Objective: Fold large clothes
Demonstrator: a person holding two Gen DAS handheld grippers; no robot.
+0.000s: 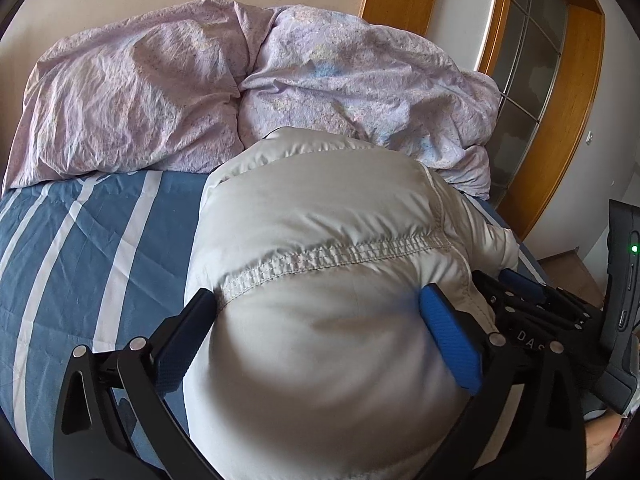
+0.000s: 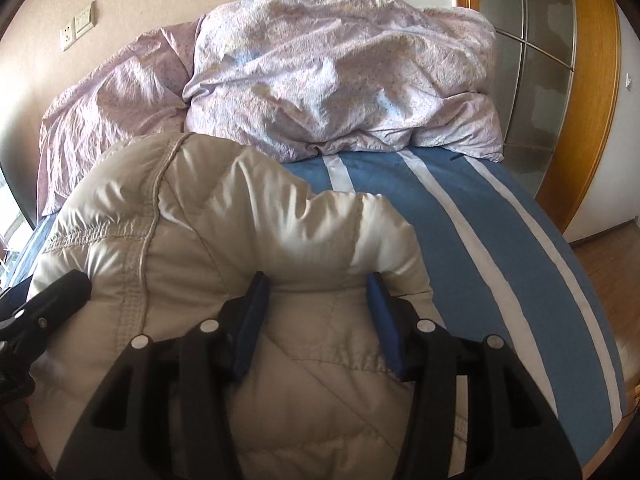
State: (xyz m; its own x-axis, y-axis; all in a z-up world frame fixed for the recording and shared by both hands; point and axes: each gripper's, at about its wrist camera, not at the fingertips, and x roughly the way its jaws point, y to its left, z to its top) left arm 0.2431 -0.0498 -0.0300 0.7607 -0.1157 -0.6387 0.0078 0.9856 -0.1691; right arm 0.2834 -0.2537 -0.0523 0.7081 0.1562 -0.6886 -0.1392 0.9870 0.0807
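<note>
A puffy off-white down jacket (image 1: 320,200) lies bunched on the blue striped bed sheet (image 1: 100,240). My left gripper (image 1: 318,294) stands wide open around a thick bulge of it, and the fabric swells between and against both pads. In the right wrist view the jacket (image 2: 200,200) fills the lower left. My right gripper (image 2: 317,276) is shut on a padded fold of it, with the blue pads (image 2: 248,320) pressing in from both sides. The two grippers sit close side by side: the right gripper's fingers (image 1: 520,292) show at the left wrist view's right edge.
A crumpled lilac duvet (image 2: 340,72) is heaped at the far end of the bed, just behind the jacket. Striped sheet (image 2: 480,240) stretches to the right of the jacket. A wooden door frame with frosted glass (image 1: 560,120) stands at the right, and a wall with sockets (image 2: 78,30) is behind.
</note>
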